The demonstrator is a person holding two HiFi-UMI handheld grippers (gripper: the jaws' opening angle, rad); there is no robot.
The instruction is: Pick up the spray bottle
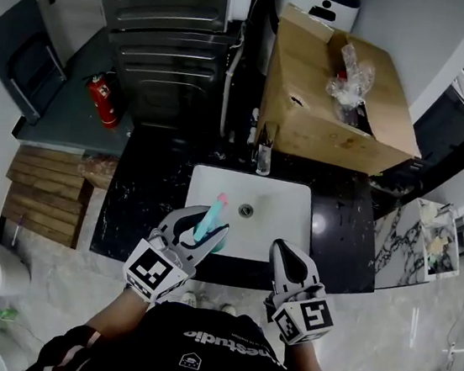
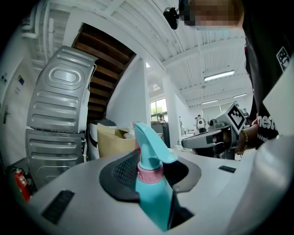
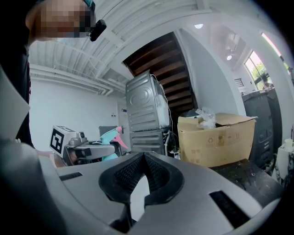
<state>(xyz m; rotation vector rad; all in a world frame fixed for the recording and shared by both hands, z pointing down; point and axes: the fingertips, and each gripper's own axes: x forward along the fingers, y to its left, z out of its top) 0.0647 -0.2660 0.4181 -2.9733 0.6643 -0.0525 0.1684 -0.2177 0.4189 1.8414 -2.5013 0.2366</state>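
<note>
Above the white sink's (image 1: 285, 198) 7 o'clock edge, the left gripper (image 1: 205, 231) pinches the spray bottle (image 1: 212, 213) below its pink collar with part-closed jaws (likely light, stiff, slick plastic, so the body is the sound hold). That gripper points level. The right gripper (image 1: 284, 257), at its 3 o'clock, is closed and empty.

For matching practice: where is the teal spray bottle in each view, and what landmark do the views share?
Head view: spray bottle lower centre, in left gripper.
Left gripper view: bottom centre, between the jaws.
Right gripper view: small, left of centre.
Shared landmark: cardboard box.
</note>
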